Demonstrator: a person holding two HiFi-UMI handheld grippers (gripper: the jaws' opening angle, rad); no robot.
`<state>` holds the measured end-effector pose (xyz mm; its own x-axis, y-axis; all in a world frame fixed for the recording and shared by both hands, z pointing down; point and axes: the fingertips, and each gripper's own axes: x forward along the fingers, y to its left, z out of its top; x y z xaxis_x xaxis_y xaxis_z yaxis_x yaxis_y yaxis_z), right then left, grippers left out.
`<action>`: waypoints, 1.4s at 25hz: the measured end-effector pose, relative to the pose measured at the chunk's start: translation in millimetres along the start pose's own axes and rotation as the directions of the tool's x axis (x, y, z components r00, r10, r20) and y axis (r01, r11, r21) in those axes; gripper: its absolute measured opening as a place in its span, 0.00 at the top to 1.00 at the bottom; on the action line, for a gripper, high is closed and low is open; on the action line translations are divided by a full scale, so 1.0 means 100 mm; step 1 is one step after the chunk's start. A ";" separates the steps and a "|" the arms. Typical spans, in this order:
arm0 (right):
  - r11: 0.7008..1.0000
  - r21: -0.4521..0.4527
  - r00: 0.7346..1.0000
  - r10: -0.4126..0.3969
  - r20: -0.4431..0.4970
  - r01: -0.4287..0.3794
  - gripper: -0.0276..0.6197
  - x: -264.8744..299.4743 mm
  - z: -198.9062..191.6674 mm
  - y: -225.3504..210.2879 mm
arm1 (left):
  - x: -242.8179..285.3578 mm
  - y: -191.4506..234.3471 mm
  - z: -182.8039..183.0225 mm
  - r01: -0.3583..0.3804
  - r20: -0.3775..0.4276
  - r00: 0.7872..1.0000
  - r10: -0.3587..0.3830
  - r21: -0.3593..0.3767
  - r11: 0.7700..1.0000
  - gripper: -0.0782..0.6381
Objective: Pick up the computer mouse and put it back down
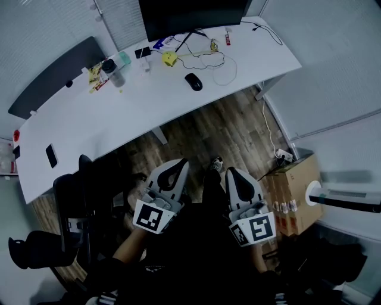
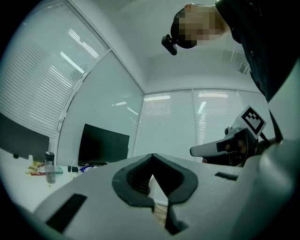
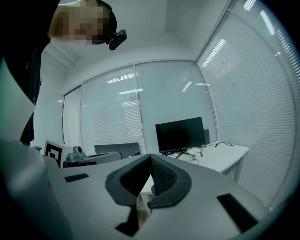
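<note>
The left gripper (image 1: 180,162) and the right gripper (image 1: 233,172) are being held low and close to the person's body, side by side over the wooden floor (image 1: 208,134), well apart from the white desk (image 1: 119,116). In the left gripper view the jaws are being pressed together at their tips, with nothing being gripped between them. In the right gripper view the jaws are likewise being held fully closed, tip against tip, and empty.

The computer mouse (image 1: 193,81), black, is lying flat on the desk in front of the dark monitor (image 1: 190,15), touched by neither gripper. Just beside it a looped white cable (image 1: 225,67) is lying on the desk top, and a small yellow object (image 1: 169,58) is sitting near the monitor's foot. Further left a bottle (image 1: 114,72) is standing upright, and a dark phone (image 1: 51,155) is lying near the desk's near left end. A cardboard box (image 1: 296,189) is standing on the floor at the right.
</note>
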<state>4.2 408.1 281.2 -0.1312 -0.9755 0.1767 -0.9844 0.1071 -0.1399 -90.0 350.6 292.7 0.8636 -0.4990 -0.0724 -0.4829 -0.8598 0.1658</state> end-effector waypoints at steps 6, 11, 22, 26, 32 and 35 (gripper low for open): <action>0.998 0.028 0.998 0.055 -0.011 -0.055 0.96 0.39 0.03 -0.34 | 0.36 0.17 -0.04 -0.041 -0.007 0.999 0.041 0.006 0.999 0.88; 0.994 0.034 0.995 0.102 -0.004 -0.102 0.96 0.80 0.15 -0.70 | 0.75 0.34 -0.08 -0.093 -0.021 0.995 0.093 0.020 0.995 0.88; 0.953 0.081 0.956 0.293 -0.006 -0.291 0.96 1.54 0.42 -1.43 | 1.61 0.63 0.06 -0.278 0.003 0.961 0.278 0.055 0.959 0.88; 0.917 0.078 0.920 0.392 -0.007 -0.390 0.96 1.76 0.52 -1.65 | 1.86 0.68 0.06 -0.368 0.014 0.930 0.368 0.056 0.928 0.88; 0.876 0.082 0.878 0.479 -0.017 -0.476 0.96 2.00 0.58 -1.94 | 2.19 0.67 0.00 -0.458 0.038 0.889 0.456 0.051 0.888 0.88; 0.864 0.122 0.868 0.496 -0.030 -0.489 0.96 2.11 0.60 -2.03 | 2.28 0.66 -0.04 -0.482 0.031 0.876 0.481 0.035 0.875 0.88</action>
<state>183.2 169.3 288.5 -0.6052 -0.7880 0.1130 -0.7717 0.5459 -0.3263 75.8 180.4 291.1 0.5195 -0.8543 -0.0145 -0.8442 -0.5159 0.1455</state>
